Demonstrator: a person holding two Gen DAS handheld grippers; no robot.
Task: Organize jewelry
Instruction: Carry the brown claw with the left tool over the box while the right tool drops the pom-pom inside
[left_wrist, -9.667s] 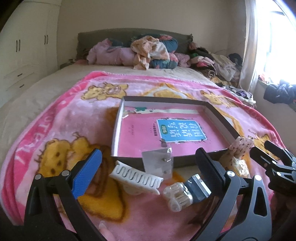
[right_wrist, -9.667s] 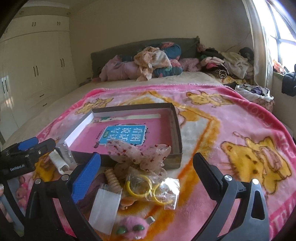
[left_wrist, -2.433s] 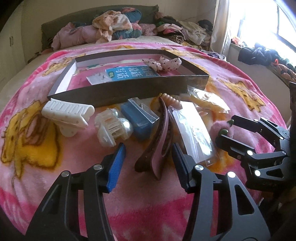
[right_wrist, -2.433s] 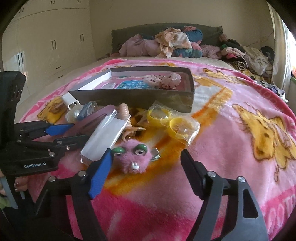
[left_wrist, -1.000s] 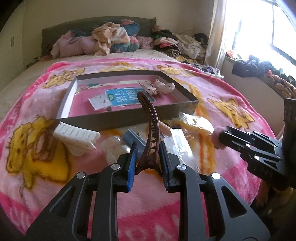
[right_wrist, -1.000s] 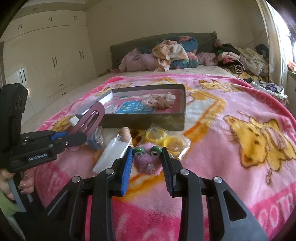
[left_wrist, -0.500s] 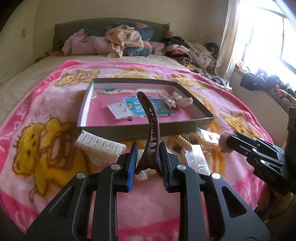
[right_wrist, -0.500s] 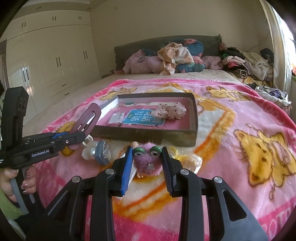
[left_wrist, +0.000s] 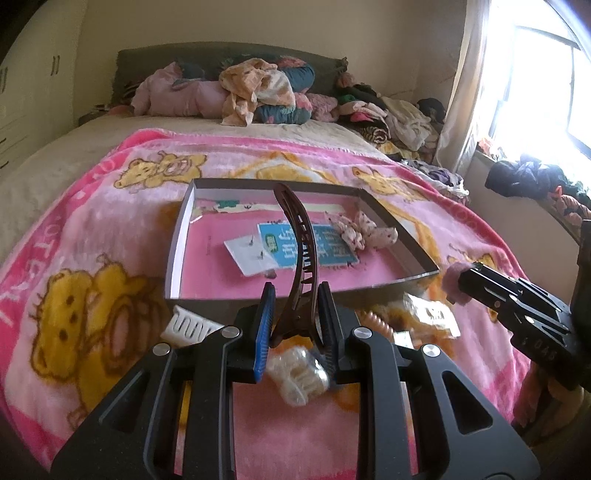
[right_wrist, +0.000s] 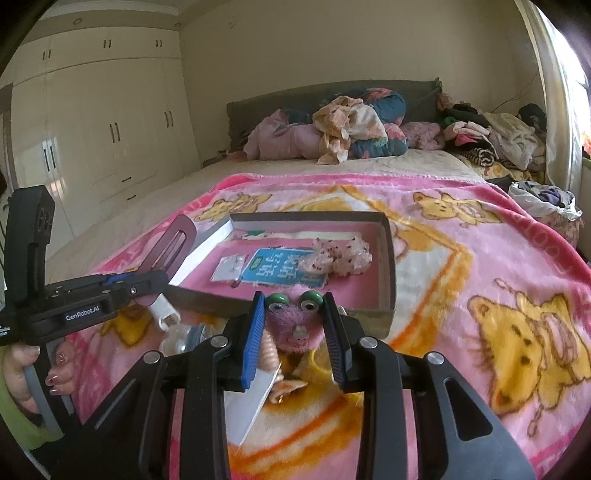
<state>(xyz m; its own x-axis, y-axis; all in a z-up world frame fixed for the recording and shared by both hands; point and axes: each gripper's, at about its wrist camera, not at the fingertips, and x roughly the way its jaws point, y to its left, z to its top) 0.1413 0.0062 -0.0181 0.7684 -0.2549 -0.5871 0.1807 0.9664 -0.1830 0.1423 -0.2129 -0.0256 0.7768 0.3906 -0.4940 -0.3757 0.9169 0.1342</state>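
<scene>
Left fingers (left_wrist: 295, 317) clamp brown hair clip (left_wrist: 299, 251) (upright), right fingers (right_wrist: 293, 325) pinch pink fuzzy clip (right_wrist: 293, 325).

Black claw (right_wrist: 293, 317) frames, blue pad, silver screws, green sleeve (right_wrist: 14, 413).

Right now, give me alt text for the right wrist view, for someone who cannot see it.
The right gripper is shut on a fuzzy pink hair clip with green googly eyes, held above a pink cartoon-bear blanket on a bed. Just beyond it lies a shallow grey cardboard tray with a pink floor; at left, the left gripper is shut on a long brown hair claw.
</scene>
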